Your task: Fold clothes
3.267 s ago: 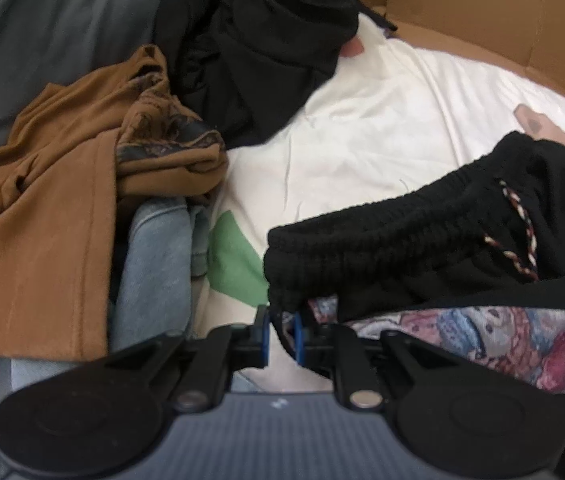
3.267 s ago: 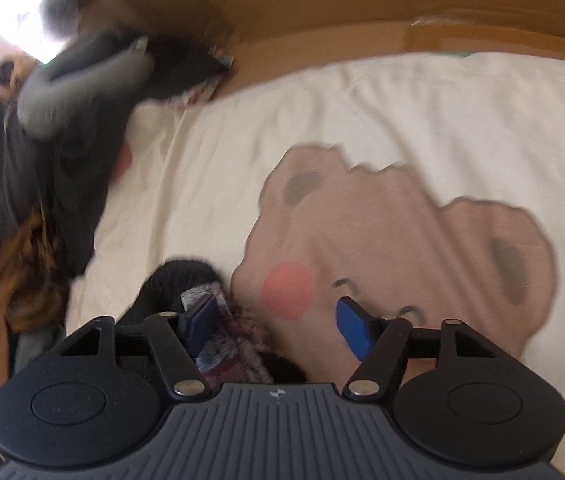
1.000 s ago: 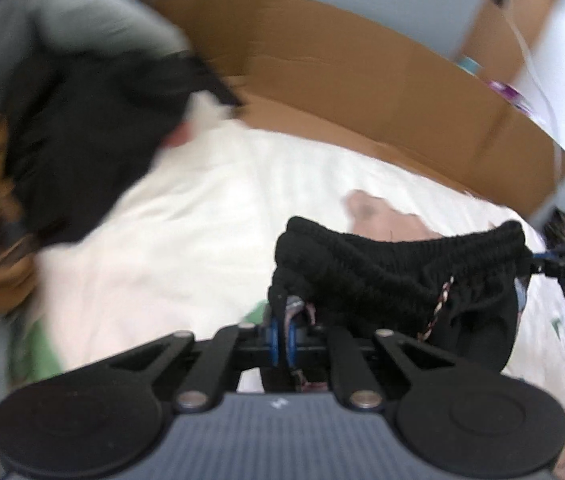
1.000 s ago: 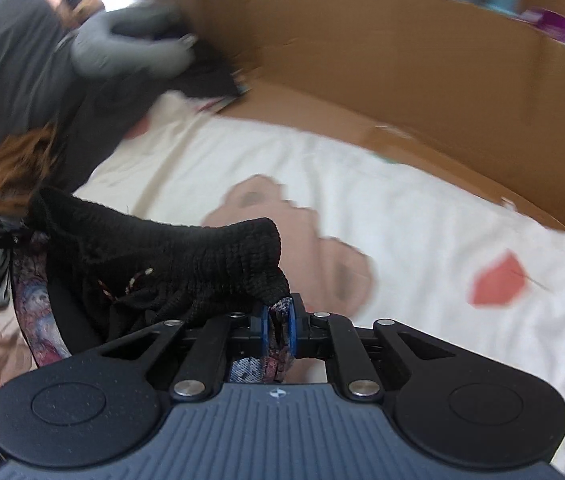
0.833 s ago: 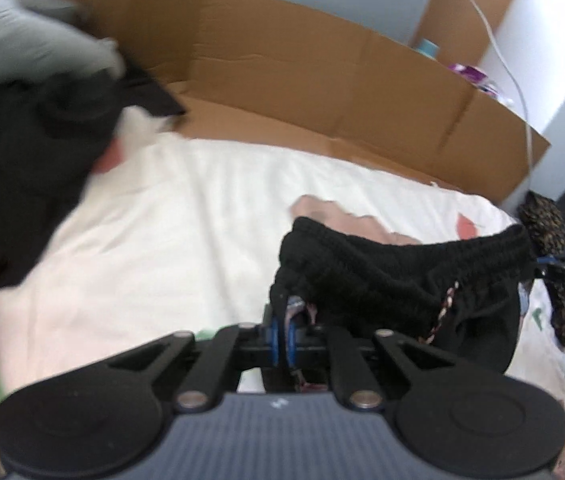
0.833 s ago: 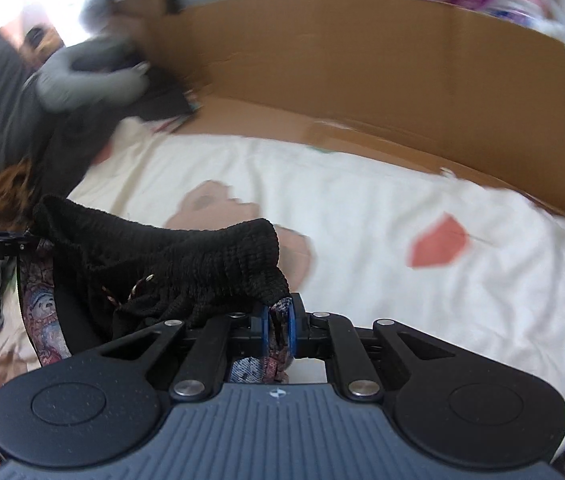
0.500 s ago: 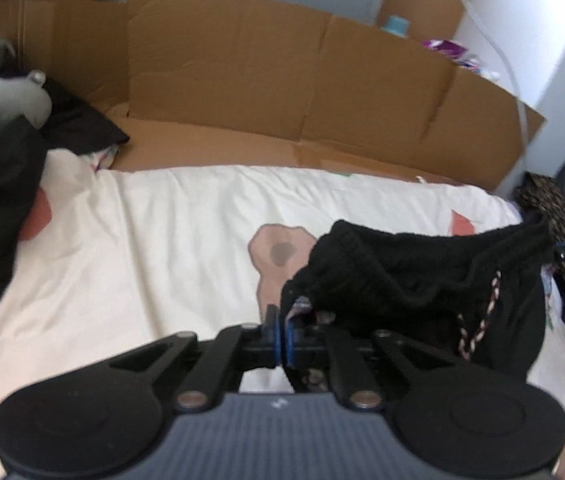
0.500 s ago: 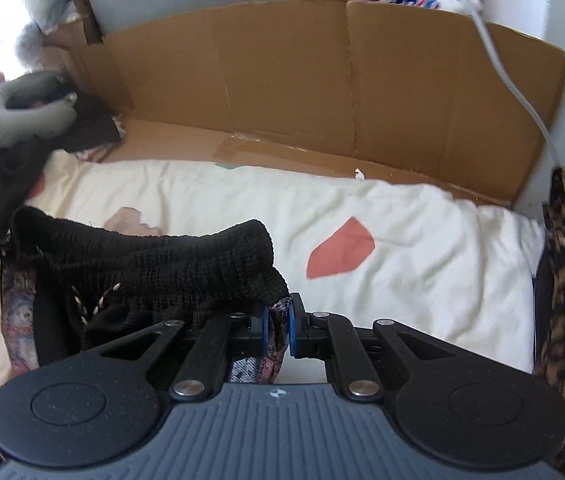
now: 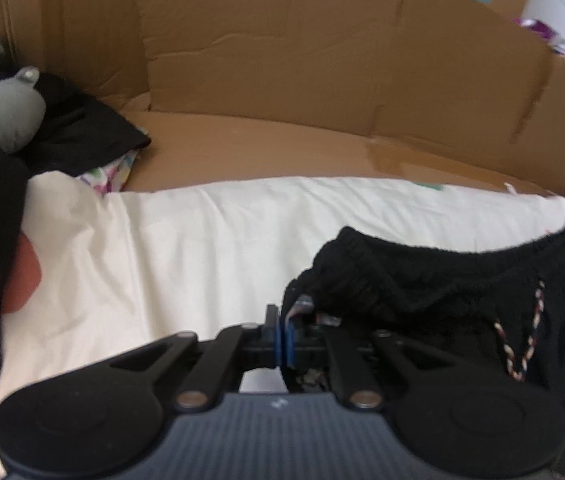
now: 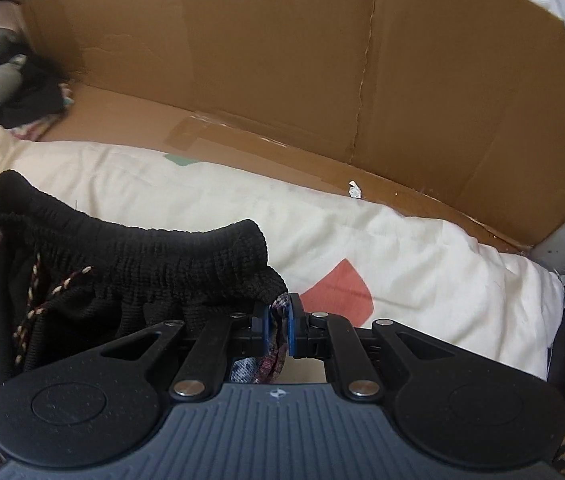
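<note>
Behind, a brown cardboard wall (image 10: pixel 282 80) edged the cream printed bedsheet (image 9: pixel 162 240). Above the sheet hung black ribbed-waistband shorts (image 10: pixel 142 264), patterned legs cropped away, pinched between the clamped left gripper (image 9: pixel 282 336) and the clamped right gripper (image 10: pixel 278 326).

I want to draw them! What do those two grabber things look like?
Both look alike. The left gripper and right gripper each have a ribbed dark grey body with a tiny white mark, two round black discs, black linkage bars with silver rivets, and blue pads on the fingertips.
</note>
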Action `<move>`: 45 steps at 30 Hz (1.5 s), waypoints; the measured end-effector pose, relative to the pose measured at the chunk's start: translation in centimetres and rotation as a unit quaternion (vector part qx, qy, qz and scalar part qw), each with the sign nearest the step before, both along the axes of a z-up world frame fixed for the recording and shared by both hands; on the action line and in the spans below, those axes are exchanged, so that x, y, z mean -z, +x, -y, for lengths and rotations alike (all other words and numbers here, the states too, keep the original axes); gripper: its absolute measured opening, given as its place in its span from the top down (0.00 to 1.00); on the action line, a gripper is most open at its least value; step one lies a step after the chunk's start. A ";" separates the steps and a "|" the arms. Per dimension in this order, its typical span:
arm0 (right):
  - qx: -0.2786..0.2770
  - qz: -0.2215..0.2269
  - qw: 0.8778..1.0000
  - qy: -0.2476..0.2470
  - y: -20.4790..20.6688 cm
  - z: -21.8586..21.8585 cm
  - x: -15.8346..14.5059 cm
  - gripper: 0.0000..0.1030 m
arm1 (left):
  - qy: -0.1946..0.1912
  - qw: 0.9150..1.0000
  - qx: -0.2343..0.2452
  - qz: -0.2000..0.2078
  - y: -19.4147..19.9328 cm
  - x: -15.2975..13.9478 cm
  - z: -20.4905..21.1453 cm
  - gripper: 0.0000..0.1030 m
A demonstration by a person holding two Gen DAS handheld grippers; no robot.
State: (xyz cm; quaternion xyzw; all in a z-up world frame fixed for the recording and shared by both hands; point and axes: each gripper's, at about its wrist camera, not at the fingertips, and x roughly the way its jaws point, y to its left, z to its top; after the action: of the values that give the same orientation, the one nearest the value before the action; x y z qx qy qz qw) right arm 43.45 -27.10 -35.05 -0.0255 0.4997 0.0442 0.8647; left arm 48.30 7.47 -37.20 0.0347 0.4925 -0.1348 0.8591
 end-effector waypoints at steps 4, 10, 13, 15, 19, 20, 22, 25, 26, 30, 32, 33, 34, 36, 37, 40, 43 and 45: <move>0.009 -0.029 0.999 -0.031 1.8 -1.0 2.0 0.94 | 0.030 0.999 -0.007 -0.025 1.3 2.1 1.0 0.95; 0.026 -0.037 0.999 -0.013 2.2 -1.2 3.4 0.79 | 0.045 0.997 -0.048 -0.036 1.6 1.5 1.2 0.63; 0.035 -0.029 0.998 0.038 0.4 0.1 1.7 0.67 | 0.035 0.997 -0.063 -0.027 0.5 0.2 -0.1 0.52; 0.031 -0.023 0.998 0.056 -1.4 0.6 0.5 0.67 | 0.015 0.996 -0.077 -0.034 -0.7 -0.8 -1.1 0.52; 0.027 -0.024 0.996 0.078 -4.9 1.0 -1.7 0.67 | 0.016 0.995 -0.088 -0.051 -3.4 -2.5 -1.4 0.50; 0.030 -0.027 0.996 0.081 -5.8 1.0 -2.2 0.67 | 0.023 0.994 -0.092 -0.055 -4.1 -3.0 -1.3 0.49; 0.036 -0.029 0.995 0.091 -7.4 0.8 -3.1 0.67 | 0.032 0.992 -0.105 -0.058 -5.6 -4.3 -1.0 0.45; 0.038 -0.030 0.993 0.111 -10.1 0.0 -5.1 0.66 | 0.041 0.991 -0.115 -0.061 -7.8 -6.1 -0.1 0.44; 0.033 -0.030 0.993 0.111 -10.8 -0.4 -5.8 0.66 | 0.039 0.991 -0.114 -0.062 -8.6 -6.9 0.4 0.43; 0.013 -0.024 0.994 0.108 -13.5 -2.1 -9.1 0.62 | 0.030 0.991 -0.116 -0.067 -11.1 -9.9 2.1 0.43; 0.003 -0.020 0.994 0.109 -14.8 -2.8 -11.1 0.61 | 0.040 0.991 -0.110 -0.067 -12.1 -11.5 3.0 0.43; -0.001 -0.018 0.994 0.109 -15.4 -3.2 -12.1 0.60 | 0.046 0.991 -0.105 -0.066 -12.5 -12.4 3.6 0.43; -0.005 -0.015 0.994 0.107 -16.0 -3.4 -13.0 0.60 | 0.051 0.992 -0.100 -0.064 -13.1 -13.4 4.1 0.42; 0.003 -0.010 0.994 0.113 -17.1 -3.6 -14.8 0.60 | 0.057 0.992 -0.091 -0.067 -13.9 -15.4 4.9 0.42; 0.008 -0.008 0.993 0.116 -17.6 -3.7 -15.8 0.60 | 0.059 0.992 -0.087 -0.068 -14.3 -16.3 5.3 0.42; 0.022 0.000 0.992 0.128 -19.0 -3.9 -18.5 0.59 | 0.046 0.992 -0.093 -0.067 -15.7 -19.1 5.9 0.42; 0.040 0.015 0.991 0.125 -20.5 -4.2 -21.0 0.59 | 0.025 0.990 -0.119 -0.077 -17.1 -21.0 6.0 0.42; 0.051 0.007 0.988 0.144 -21.1 -3.8 -22.1 0.59 | 0.017 0.988 -0.129 -0.080 -18.0 -21.9 6.3 0.42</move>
State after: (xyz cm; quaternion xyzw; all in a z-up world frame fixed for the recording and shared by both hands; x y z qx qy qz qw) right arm 22.32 -23.26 -12.93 0.1244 0.4824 0.0711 0.8642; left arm 30.29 1.18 -15.33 -0.0251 0.5626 -0.0165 0.8262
